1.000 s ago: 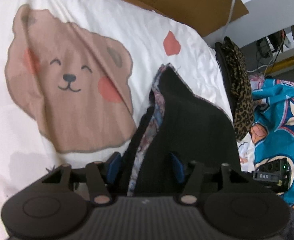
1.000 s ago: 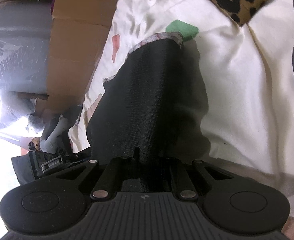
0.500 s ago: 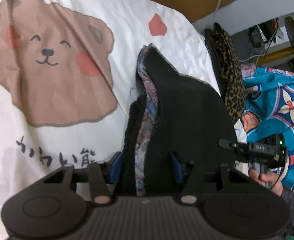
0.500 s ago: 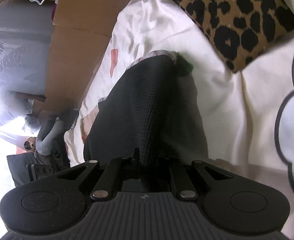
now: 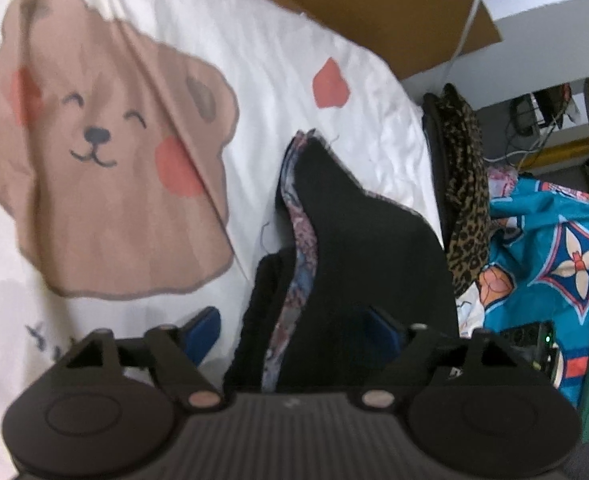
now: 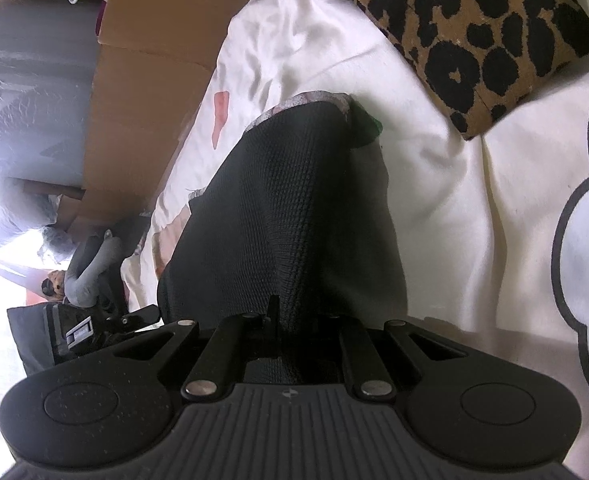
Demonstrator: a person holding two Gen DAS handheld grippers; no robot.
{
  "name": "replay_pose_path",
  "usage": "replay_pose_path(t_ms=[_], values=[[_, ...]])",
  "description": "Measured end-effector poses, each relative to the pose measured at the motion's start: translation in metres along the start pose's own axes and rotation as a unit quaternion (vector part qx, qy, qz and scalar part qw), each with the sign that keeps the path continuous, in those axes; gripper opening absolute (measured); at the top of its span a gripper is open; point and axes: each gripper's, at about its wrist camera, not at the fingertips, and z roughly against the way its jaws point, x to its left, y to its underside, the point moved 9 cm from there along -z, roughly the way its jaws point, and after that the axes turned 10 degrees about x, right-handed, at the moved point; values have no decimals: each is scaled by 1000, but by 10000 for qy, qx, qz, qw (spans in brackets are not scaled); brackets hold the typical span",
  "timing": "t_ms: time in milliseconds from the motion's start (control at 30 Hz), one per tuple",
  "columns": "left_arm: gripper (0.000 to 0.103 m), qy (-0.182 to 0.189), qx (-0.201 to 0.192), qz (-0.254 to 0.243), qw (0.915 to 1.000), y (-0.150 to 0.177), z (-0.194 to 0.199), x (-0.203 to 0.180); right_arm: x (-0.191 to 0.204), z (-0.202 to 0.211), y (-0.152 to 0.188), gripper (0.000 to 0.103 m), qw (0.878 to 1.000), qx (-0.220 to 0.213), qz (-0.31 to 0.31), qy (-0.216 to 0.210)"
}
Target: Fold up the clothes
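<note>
The left gripper is opening, the black garment between its parted blue pads. Only the right wrist view shows the right gripper clamped on it.

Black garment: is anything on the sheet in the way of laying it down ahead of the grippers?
Nothing visible. The black garment already drapes onto the bear-print sheet, bare around it. The leopard-print cloth lies apart, past its far end.

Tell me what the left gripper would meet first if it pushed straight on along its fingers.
Most likely the black garment: it already lies between the opening jaws of the left gripper and runs ahead of them. Beyond it comes the white bear-print sheet, though depth is hard to judge.
</note>
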Motion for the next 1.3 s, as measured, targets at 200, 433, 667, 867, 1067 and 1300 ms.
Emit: replay_pose_path(t_ms=[200,433,667,867,1067,1300], values=[[85,14,110,-158,9998,-1,-17,-4,-2,-1,0,6,10000,18,-16,-8],[68,50,112,-346,9993,-1,-16,-9,-3,-3,1,7,10000,20,-29,53],[49,-21,24,-637,9980,-1,-4,-27,-2,-1,2,7,10000,-20,-27,90],[60,-206,123,-426,9988,-2,-16,-18,0,1,2,7,10000,-17,-7,30],[66,-197,196,-424,9987,-5,-29,-17,-3,2,1,7,10000,14,-35,-29],[50,-159,164,-600,9979,-7,-30,-18,-7,-1,-1,7,9999,83,-60,-41]])
